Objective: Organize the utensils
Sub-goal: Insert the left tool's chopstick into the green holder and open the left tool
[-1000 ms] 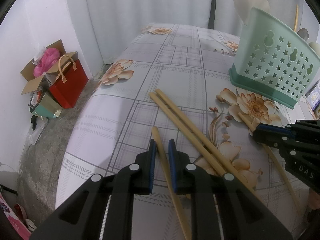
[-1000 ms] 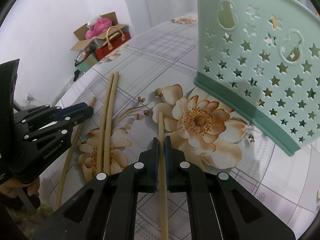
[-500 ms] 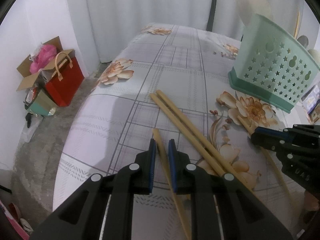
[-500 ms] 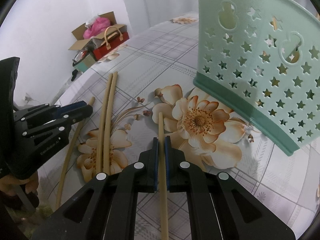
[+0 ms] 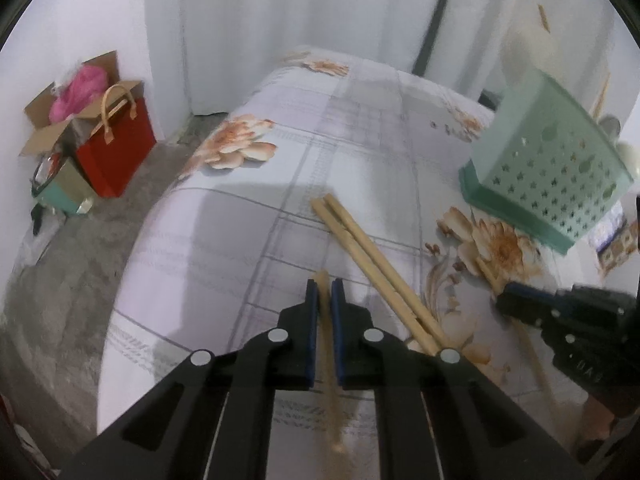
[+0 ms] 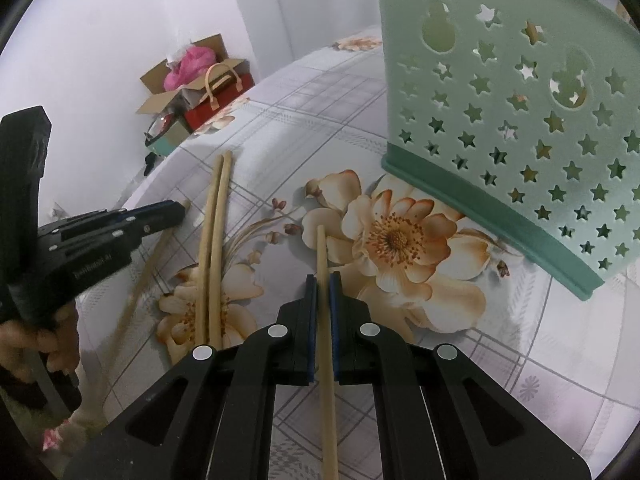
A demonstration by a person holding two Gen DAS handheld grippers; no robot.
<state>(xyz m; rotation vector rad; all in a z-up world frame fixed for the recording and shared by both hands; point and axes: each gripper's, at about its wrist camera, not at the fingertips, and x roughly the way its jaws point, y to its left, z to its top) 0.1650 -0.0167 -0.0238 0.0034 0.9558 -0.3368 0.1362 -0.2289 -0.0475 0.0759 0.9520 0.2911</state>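
- Left gripper (image 5: 325, 292): jaws have just been closing and now pinch one chopstick (image 5: 326, 320) between the blue pads; the gripper points steeply down at the table, the stick running back towards 6 o'clock under the black fingers.
- Right gripper (image 6: 323, 284): jaws pressed onto a second chopstick (image 6: 322, 248), likewise angled downward; the tip projects past the pads towards 12 o'clock over a printed flower.
- A hand (image 6: 44, 340) grips the left tool's handle, at 8 o'clock in the right wrist view.
- Chopsticks counted: four. All are pale, round, slender wood or bamboo. Two are held, one per gripper; a loose pair (image 5: 372, 256) lies side by side, touching, on the tablecloth between the two grippers.
- Tablecloth (image 5: 224, 248): smooth, pale lilac check with orange-cream flower prints.
- Utensil holder (image 6: 520, 120): one, mint-green plastic, curved wall pierced with star and gourd cut-outs, darker green base; stands at 1 o'clock of the right gripper, near but not touching it.
- Floor at 9 o'clock in the left wrist view: one red bag (image 5: 116, 152), one cardboard box (image 5: 44, 120).
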